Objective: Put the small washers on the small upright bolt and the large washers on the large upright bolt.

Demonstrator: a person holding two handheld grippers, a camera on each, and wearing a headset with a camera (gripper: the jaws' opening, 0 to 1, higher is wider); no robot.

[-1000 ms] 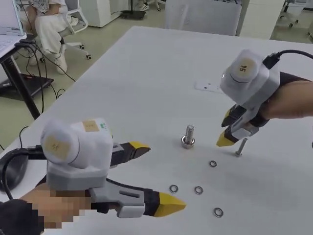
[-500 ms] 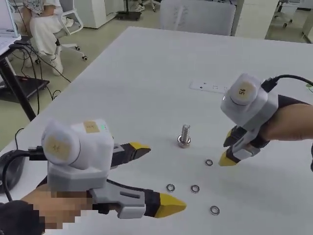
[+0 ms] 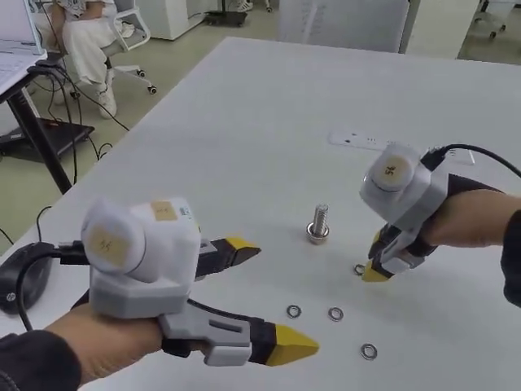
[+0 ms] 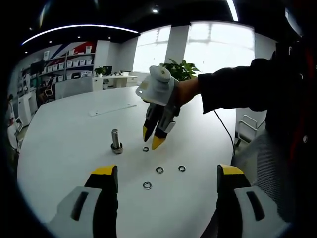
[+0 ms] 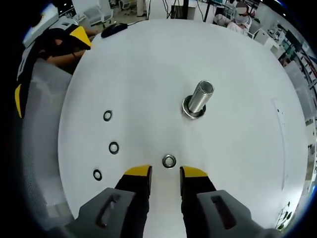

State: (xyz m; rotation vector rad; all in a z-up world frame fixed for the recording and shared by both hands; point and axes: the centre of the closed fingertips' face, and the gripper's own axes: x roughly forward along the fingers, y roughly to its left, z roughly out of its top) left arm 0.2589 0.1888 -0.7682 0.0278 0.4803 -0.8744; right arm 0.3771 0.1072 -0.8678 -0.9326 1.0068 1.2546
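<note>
Pick-up step: the right tool [image 5: 165, 173], jaws narrowly parted and empty, hovers over a washer [image 5: 169, 161] lying on the bench [image 3: 244, 122] near the bolt [image 5: 199, 99]. Next, straddle and pinch it. Meanwhile the left tool [image 4: 167, 172] gapes wide, empty.

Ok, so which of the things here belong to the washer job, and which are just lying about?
Job in hand:
- upright bolt
- right gripper, open, tips beside one washer
- three more washers
- left gripper, open

Lying about:
- white strip on the table
- black mouse at the table's edge
- seated person beyond the table
</note>
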